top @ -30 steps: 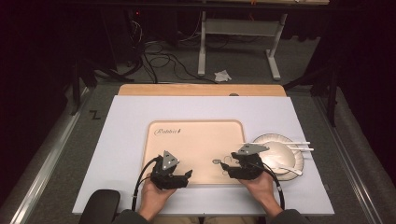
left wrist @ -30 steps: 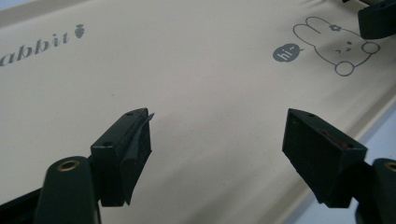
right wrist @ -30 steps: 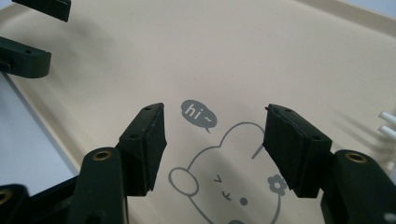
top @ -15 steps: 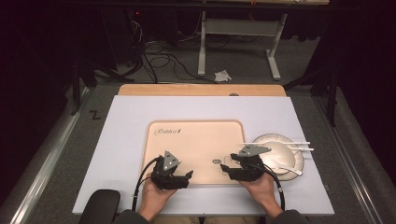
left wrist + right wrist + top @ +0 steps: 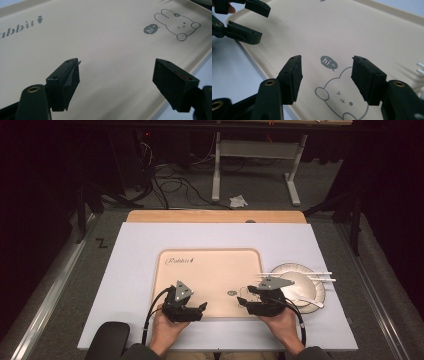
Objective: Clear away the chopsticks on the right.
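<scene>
A beige mat (image 5: 210, 270) printed with "Rabbit" lies in the middle of the white table cover. Low over its front left part, my left gripper (image 5: 201, 307) is held in a hand. In the left gripper view its jaws (image 5: 117, 63) stand wide open with nothing between them. They face the rabbit drawing (image 5: 177, 23) and its "hi~" bubble (image 5: 151, 29). Above the mat's front right corner my right gripper (image 5: 243, 301) is open too. Its empty jaws (image 5: 327, 60) frame the same bubble (image 5: 329, 62). The left gripper (image 5: 249, 20) also shows at the top left of the right gripper view.
A pale round plate (image 5: 300, 287) sits just right of the mat. White chopsticks (image 5: 300, 274) lie across it and a white spoon (image 5: 305, 301) rests near its front. A wooden strip (image 5: 215, 216) edges the far side. A dark chair arm (image 5: 107, 340) is at the front left.
</scene>
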